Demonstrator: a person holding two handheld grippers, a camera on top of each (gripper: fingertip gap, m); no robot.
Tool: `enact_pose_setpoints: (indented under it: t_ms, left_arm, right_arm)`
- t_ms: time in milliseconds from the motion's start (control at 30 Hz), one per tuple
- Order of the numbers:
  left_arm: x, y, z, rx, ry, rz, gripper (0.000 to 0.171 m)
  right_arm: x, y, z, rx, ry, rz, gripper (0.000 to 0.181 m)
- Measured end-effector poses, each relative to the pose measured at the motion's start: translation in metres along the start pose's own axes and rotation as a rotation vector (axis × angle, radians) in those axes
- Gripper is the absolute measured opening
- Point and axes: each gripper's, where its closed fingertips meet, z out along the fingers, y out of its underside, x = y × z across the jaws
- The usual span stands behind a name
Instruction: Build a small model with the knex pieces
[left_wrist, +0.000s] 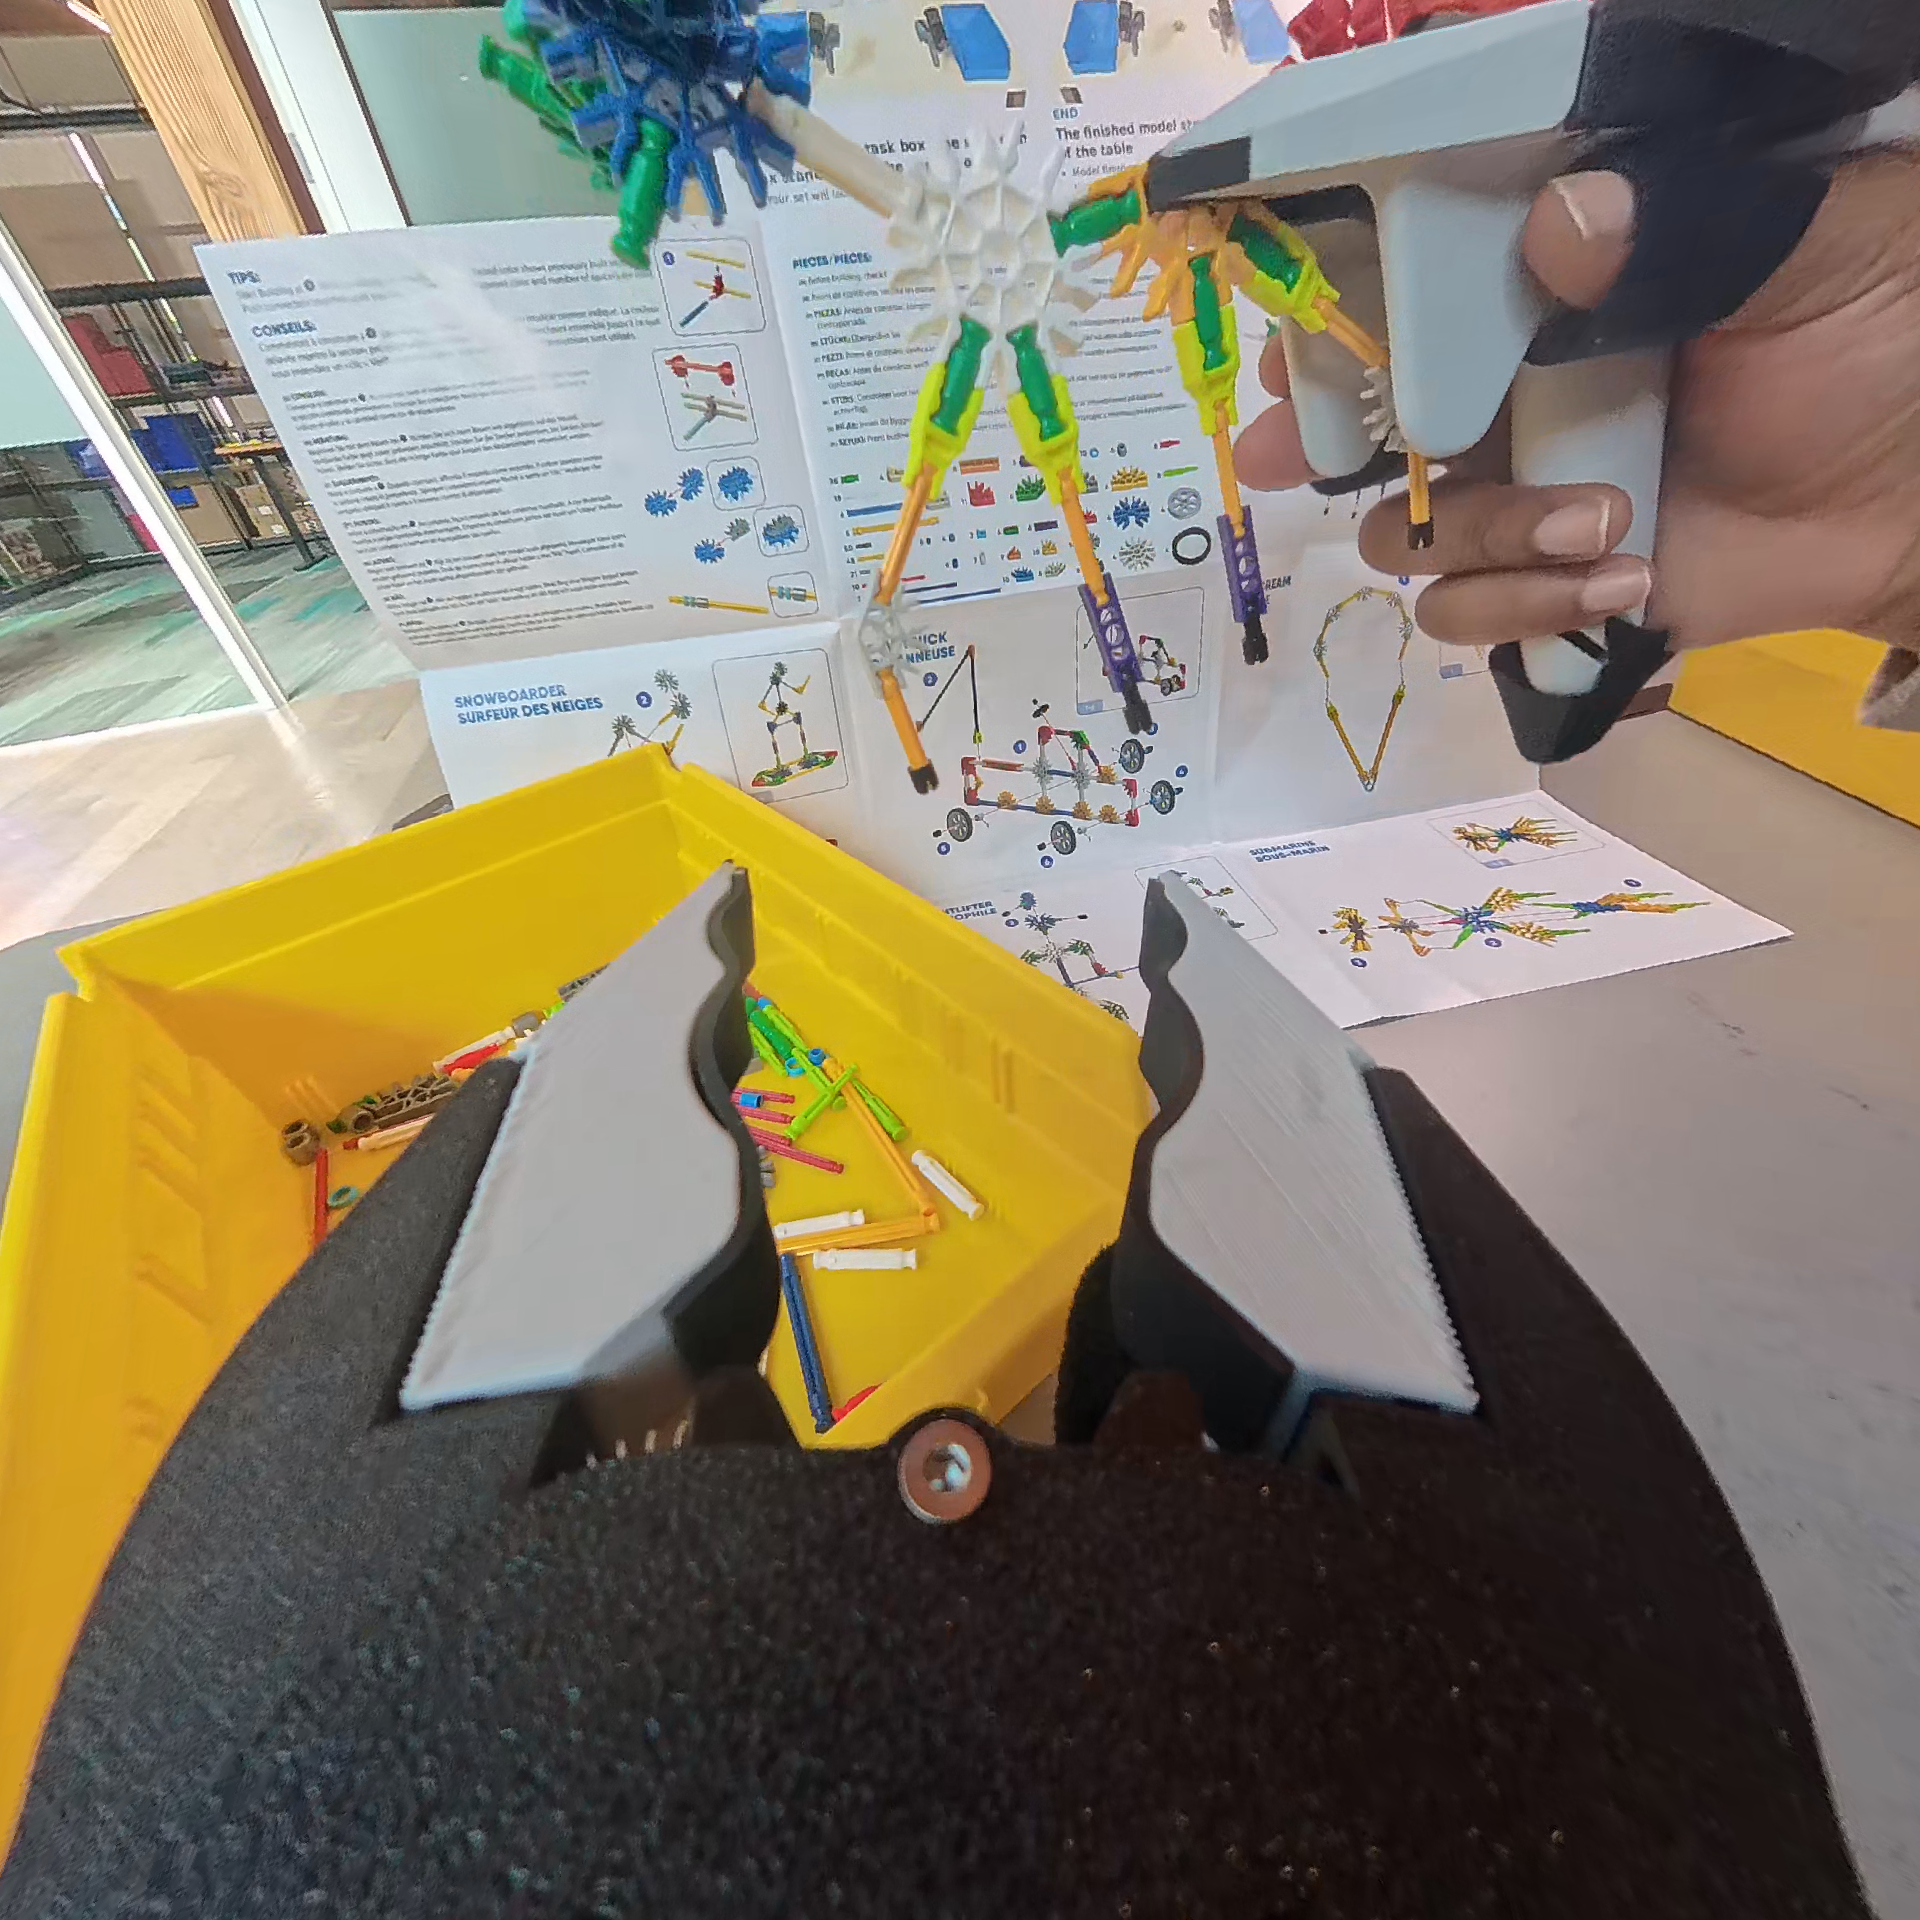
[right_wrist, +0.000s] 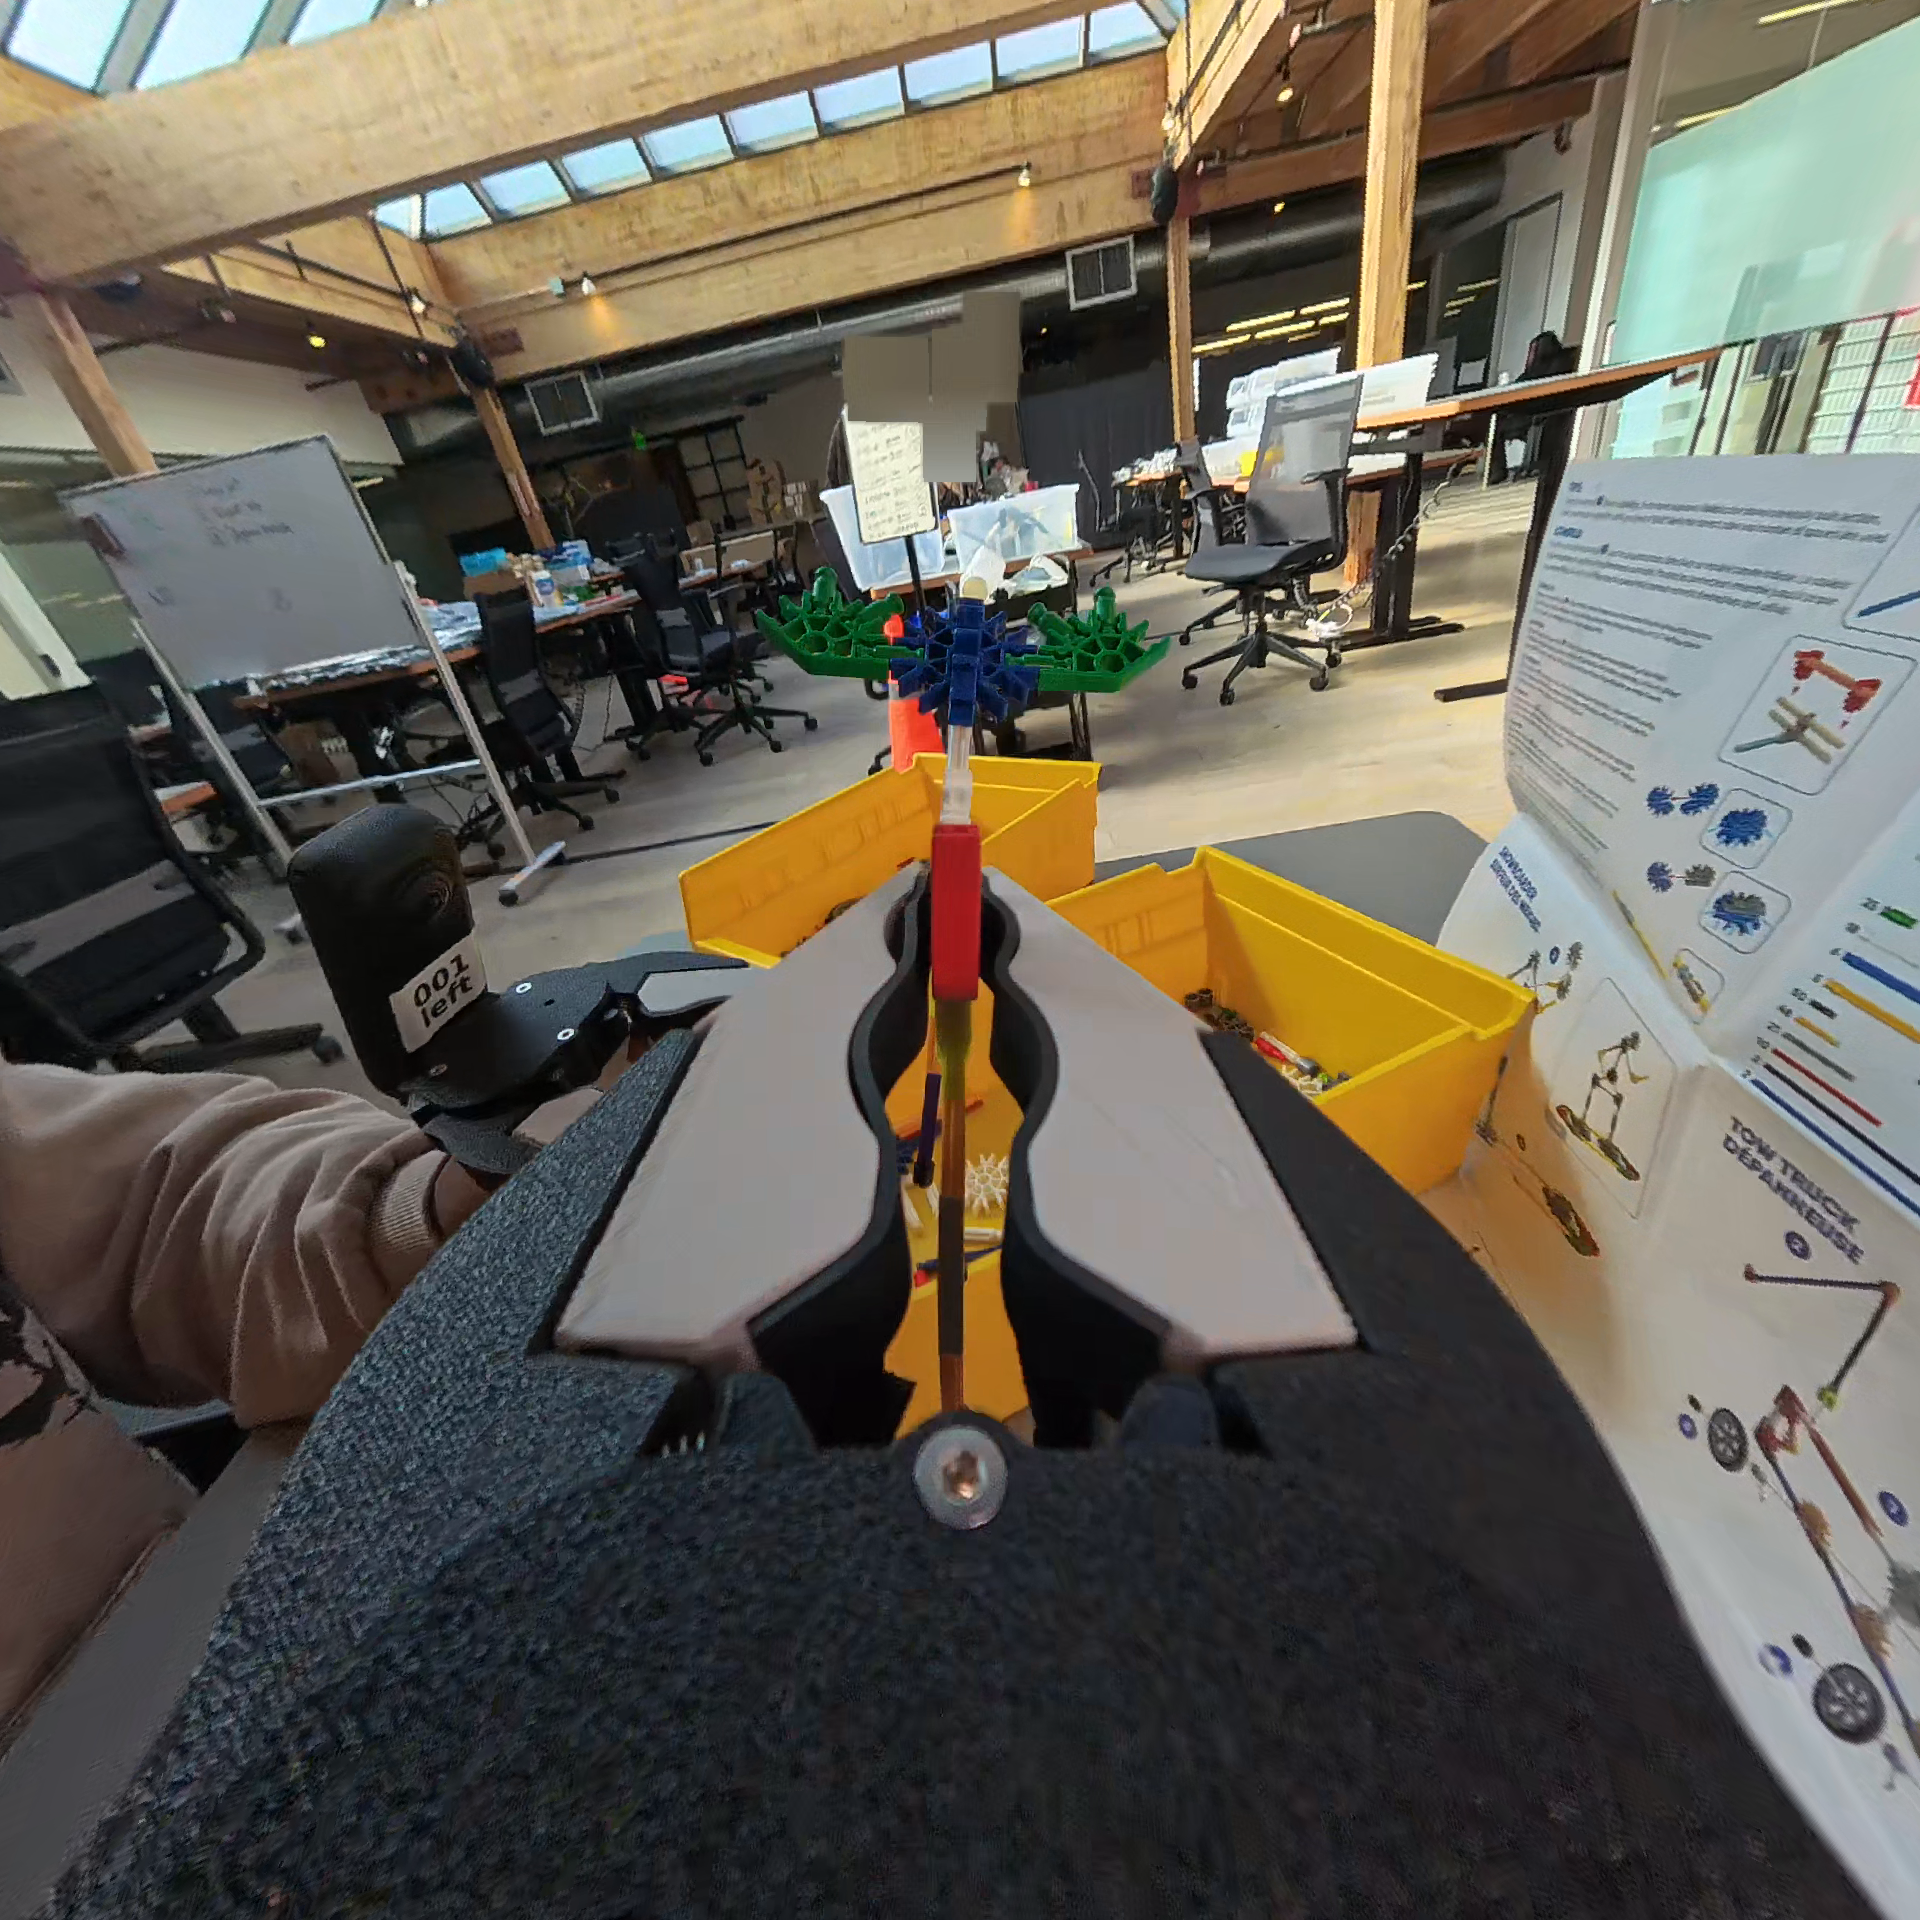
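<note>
My right gripper (right_wrist: 954, 883) is shut on a rod-and-connector toy model (right_wrist: 954, 914), clamping its red piece between the fingertips. A blue connector (right_wrist: 961, 660) with green fan connectors sits at the model's far end. In the left wrist view the model (left_wrist: 987, 260) hangs in the air, with a white snowflake connector and green, yellow and orange legs, held by the right gripper (left_wrist: 1205, 182) in a person's hand. My left gripper (left_wrist: 951, 904) is open and empty, low over a yellow bin (left_wrist: 416, 894) of loose rods and connectors. It is below the model and apart from it.
A large folded instruction sheet (left_wrist: 582, 416) stands behind the bin and lies on the grey table (left_wrist: 1662, 1195); it shows at the right in the right wrist view (right_wrist: 1714, 831). Two yellow bins (right_wrist: 1351, 966) sit ahead. Office chairs, desks and a whiteboard (right_wrist: 249, 561) fill the room behind. About 12 cm separates my left fingertips from my right.
</note>
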Motion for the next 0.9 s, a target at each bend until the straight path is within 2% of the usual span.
enact_pose_setpoints:
  t_ms: [133, 233, 367, 600, 767, 900]
  left_arm:
    - [0.006, -0.001, -0.001, -0.002, 0.002, 0.012, 0.076]
    - [0.013, 0.000, -0.001, -0.007, 0.011, 0.018, 0.080]
    - [0.033, 0.005, -0.001, -0.027, 0.051, 0.042, 0.083]
    - [0.083, 0.011, -0.009, -0.094, 0.150, 0.120, 0.084]
    - [0.115, 0.025, -0.045, -0.187, 0.193, 0.174, 0.084]
    - [0.133, 0.047, -0.085, -0.247, 0.202, 0.114, 0.088]
  right_arm:
    - [-0.009, 0.000, -0.011, 0.164, 0.086, 0.053, 0.005]
    - [-0.022, 0.007, -0.021, 0.236, 0.125, 0.085, 0.005]
    - [-0.039, 0.025, -0.041, 0.239, 0.173, 0.147, 0.004]
    - [-0.063, 0.056, -0.102, 0.248, 0.309, 0.313, 0.004]
    - [-0.090, 0.090, -0.137, 0.264, 0.395, 0.418, 0.005]
    - [-0.113, 0.123, -0.144, 0.243, 0.421, 0.489, 0.005]
